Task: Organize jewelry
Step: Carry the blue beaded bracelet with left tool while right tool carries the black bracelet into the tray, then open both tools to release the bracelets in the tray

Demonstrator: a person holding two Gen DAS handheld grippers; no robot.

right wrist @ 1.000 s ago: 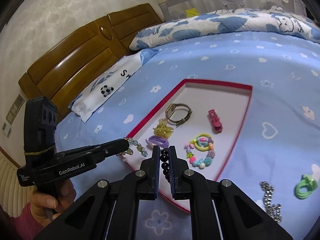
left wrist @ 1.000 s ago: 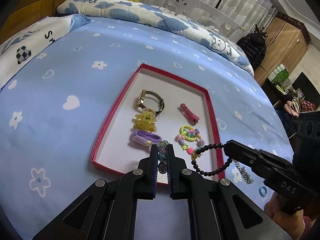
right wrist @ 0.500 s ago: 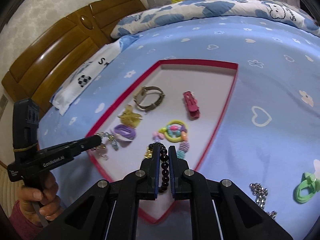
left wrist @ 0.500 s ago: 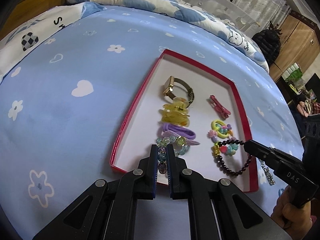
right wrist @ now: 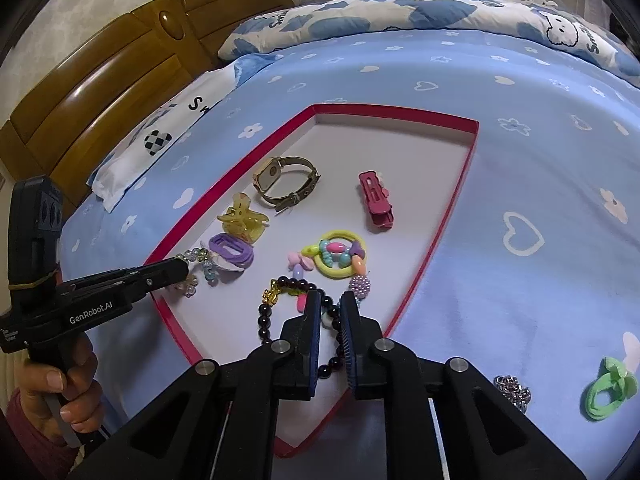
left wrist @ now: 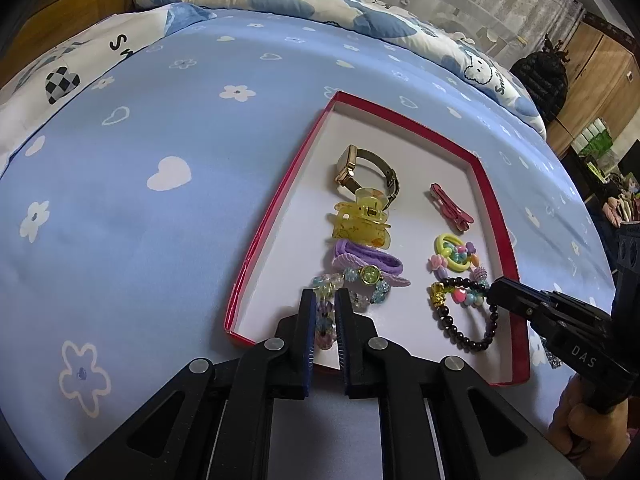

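A red-rimmed tray [left wrist: 280,216] [right wrist: 452,200] lies on the blue bedsheet. My left gripper [left wrist: 323,300] [right wrist: 180,270] is low over the tray's near left corner, its fingers slightly parted around a clear pastel bead bracelet [left wrist: 352,284] [right wrist: 200,264] resting on the tray floor. My right gripper [right wrist: 330,304] [left wrist: 494,294] is also slightly parted around a dark bead bracelet [left wrist: 460,320] [right wrist: 276,304] lying in the tray. Inside are a watch [left wrist: 364,172], a yellow claw clip [left wrist: 360,220], a purple hair tie [left wrist: 368,260], a pink clip [left wrist: 450,208] and a colourful charm bracelet [left wrist: 456,254].
On the sheet right of the tray lie a silver chain [right wrist: 512,392] and a green hair tie [right wrist: 608,388]. Pillows [right wrist: 360,20] and a wooden headboard [right wrist: 100,92] are at the far side. A wardrobe [left wrist: 592,76] stands beyond the bed.
Both grippers came down into the tray with their bracelets. The bracelets now rest on the tray floor and both pairs of fingers have parted slightly.
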